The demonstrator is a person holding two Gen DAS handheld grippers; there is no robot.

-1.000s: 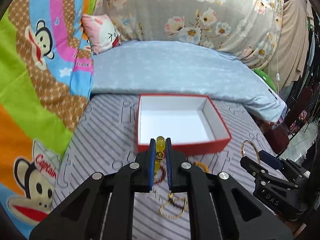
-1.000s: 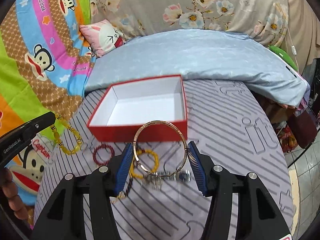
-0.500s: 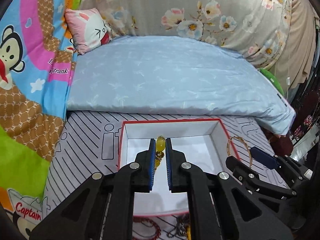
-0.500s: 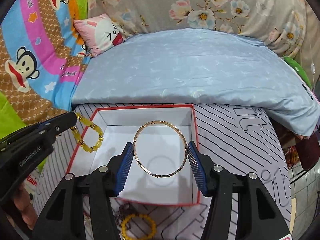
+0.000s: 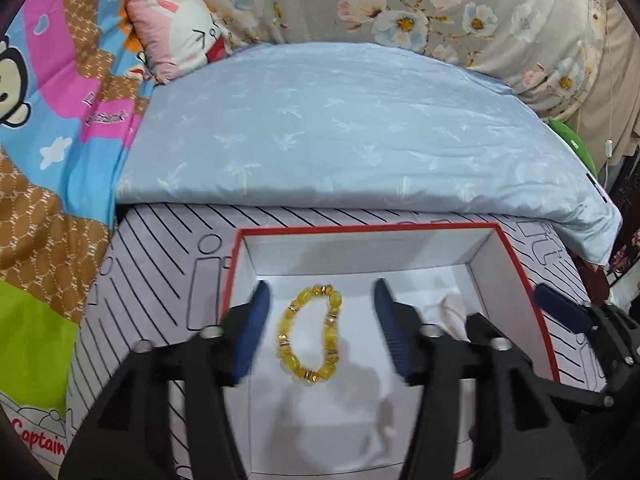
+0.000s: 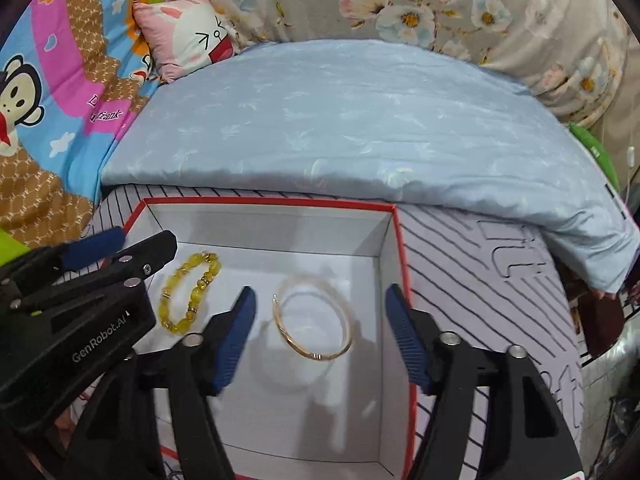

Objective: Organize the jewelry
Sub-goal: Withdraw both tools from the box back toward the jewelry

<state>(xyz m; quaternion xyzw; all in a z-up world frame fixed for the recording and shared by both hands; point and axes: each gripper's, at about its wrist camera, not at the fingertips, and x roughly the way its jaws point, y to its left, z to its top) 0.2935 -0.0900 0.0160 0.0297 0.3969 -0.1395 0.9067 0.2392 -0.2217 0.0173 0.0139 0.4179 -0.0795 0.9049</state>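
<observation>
Left gripper [image 5: 322,328] jaws are opening, nothing pinched: the yellow bead bracelet [image 5: 311,334] lies released between them on the red box [image 5: 360,229] floor. Right gripper [image 6: 320,330] jaws likewise opening around the freed gold bangle [image 6: 313,322], at 3 o'clock of the bracelet. Both grippers are pitched steeply down over the box, side by side, apparently for the drop-off.

A bed carries everything, spread with a pale lilac sheet [image 5: 168,264] printed with dark stripes and block letters. Directly on the sheet sits an open rectangular cardboard box [image 6: 400,264], red outside and white inside. A light blue quilt with a faint white leaf pattern [image 5: 360,132] lies folded on the bed just behind the box. A bright cartoon-monkey blanket [image 5: 52,152] lies along the left side, and a pink-and-white cat-face cushion [image 5: 180,36] rests at the far left corner.
</observation>
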